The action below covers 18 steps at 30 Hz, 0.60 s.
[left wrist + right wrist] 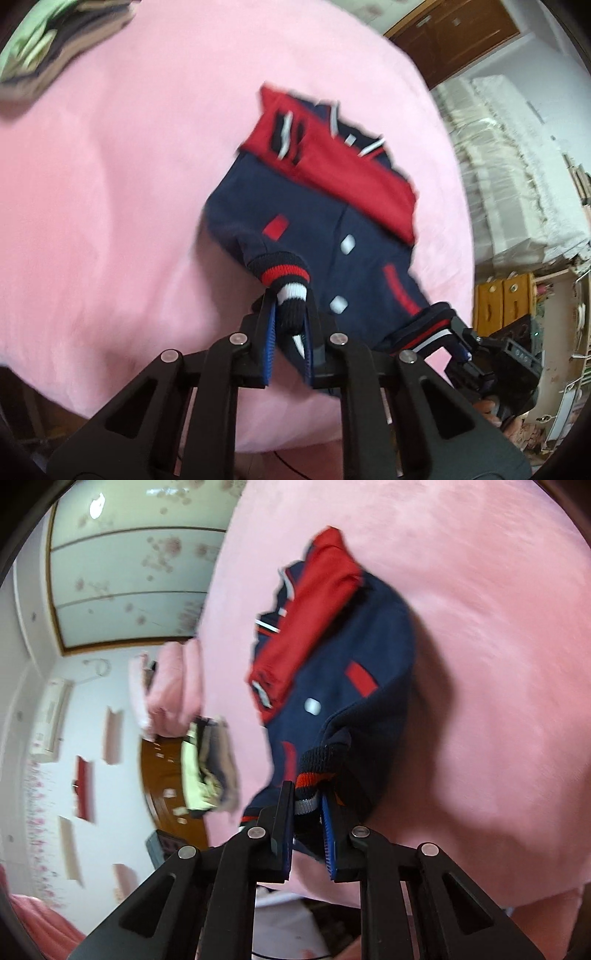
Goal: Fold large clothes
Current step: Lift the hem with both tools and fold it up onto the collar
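Observation:
A navy and red jacket (325, 206) with white snap buttons lies on the pink bed cover (110, 184), its red sleeves folded across the chest. My left gripper (290, 310) is shut on the striped knit hem at one bottom corner, which is lifted off the cover. In the left wrist view my right gripper (452, 332) pinches the other hem corner at the lower right. The right wrist view shows the jacket (351, 657) stretching away from my right gripper (308, 797), whose jaws are shut on the striped hem band (317, 771).
A stack of folded clothes (44, 48) sits at the far left of the bed, the same stack of folded clothes (207, 768) showing near the bed edge in the right wrist view. A wooden cabinet (454, 33) and a cream-covered piece of furniture (517, 166) stand beyond the bed.

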Each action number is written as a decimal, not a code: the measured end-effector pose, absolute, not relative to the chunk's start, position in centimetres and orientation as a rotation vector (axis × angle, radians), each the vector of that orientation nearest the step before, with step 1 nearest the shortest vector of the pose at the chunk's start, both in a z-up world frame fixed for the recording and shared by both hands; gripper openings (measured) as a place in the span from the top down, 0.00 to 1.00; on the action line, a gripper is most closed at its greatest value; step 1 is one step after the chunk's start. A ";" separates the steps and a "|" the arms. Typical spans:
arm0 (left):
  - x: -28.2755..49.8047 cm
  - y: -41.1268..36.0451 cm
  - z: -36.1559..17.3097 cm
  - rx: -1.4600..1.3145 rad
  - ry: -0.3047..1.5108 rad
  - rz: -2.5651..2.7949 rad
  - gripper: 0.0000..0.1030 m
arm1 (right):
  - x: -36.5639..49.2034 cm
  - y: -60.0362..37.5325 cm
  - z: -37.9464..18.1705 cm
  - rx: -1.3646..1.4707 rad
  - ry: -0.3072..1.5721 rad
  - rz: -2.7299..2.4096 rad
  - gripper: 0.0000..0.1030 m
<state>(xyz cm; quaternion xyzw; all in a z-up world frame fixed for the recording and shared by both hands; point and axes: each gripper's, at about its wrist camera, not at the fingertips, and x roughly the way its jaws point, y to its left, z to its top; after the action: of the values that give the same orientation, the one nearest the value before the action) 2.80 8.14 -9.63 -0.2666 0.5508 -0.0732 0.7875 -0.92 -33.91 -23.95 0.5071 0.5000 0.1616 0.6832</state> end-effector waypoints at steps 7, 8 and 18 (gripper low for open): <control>8.2 8.2 -5.6 -0.570 1.089 -0.132 0.91 | 3.0 -35.6 -20.7 1.215 0.964 0.361 0.87; 9.1 8.3 -5.4 -0.577 1.079 -0.132 0.91 | 3.5 -36.4 -20.4 1.225 0.946 0.352 0.87; 17.7 9.1 -6.9 -0.632 1.023 -0.020 0.91 | 10.7 -40.1 -20.6 1.246 0.851 0.246 0.87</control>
<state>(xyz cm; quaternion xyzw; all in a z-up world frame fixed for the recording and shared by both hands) 17.72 9.15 -6.93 -0.2973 0.4814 -0.0096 0.8245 10.74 -40.15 -20.62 0.5639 0.3854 0.1113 0.7219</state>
